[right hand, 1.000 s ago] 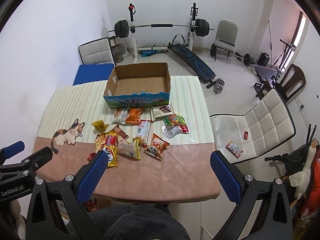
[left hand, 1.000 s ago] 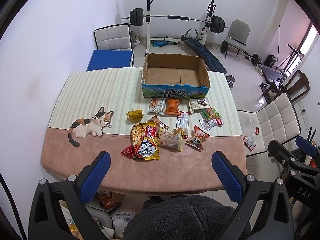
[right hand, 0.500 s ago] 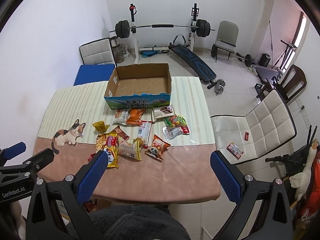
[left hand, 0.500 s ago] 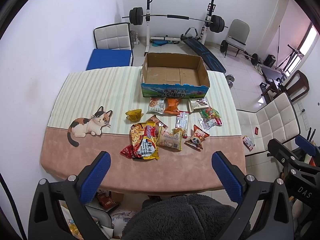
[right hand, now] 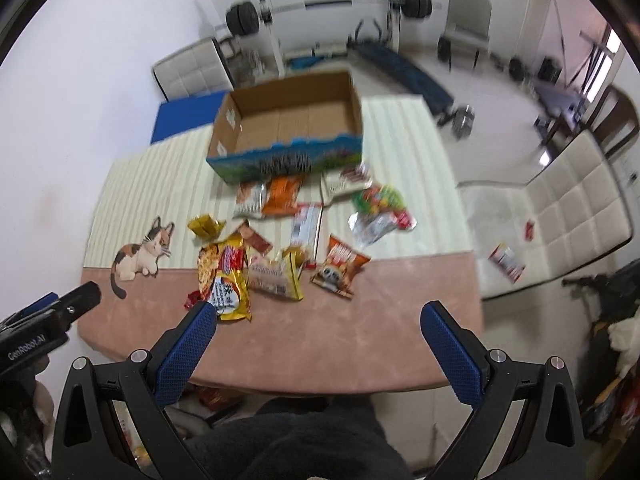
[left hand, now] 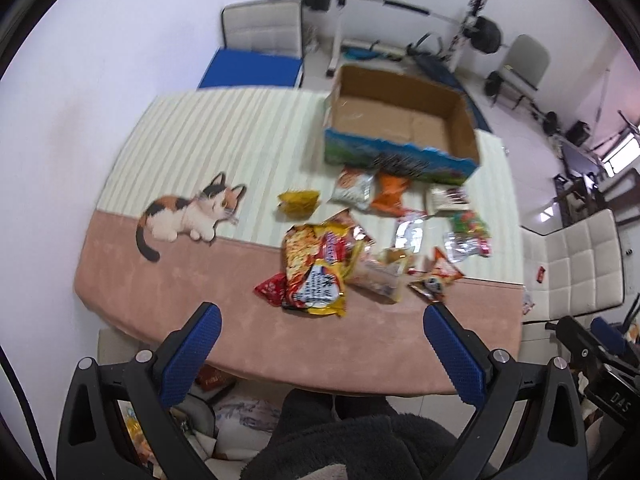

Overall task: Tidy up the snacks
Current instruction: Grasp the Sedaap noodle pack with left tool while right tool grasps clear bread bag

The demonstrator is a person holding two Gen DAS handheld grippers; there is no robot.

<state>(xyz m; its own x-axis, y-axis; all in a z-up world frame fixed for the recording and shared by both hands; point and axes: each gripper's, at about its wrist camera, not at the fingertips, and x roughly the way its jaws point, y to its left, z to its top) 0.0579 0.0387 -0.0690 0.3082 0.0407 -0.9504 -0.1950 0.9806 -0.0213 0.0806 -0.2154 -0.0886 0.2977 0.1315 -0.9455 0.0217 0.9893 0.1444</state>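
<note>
Several snack packets lie loose on the table in front of an empty cardboard box. Nearest me is a big yellow noodle bag, with a beige packet and an orange panda packet beside it. A small yellow packet lies apart on the left. My left gripper and right gripper both hang open over the table's near edge, holding nothing.
The table has a striped cloth with a cat picture. A white chair stands at the right, another chair behind the table. A barbell rack stands at the far wall. My dark sleeve fills the bottom.
Both grippers have moved forward and down toward the table, so the snacks look larger. The views are motion-blurred and tilted. Nothing on the table has shifted.
</note>
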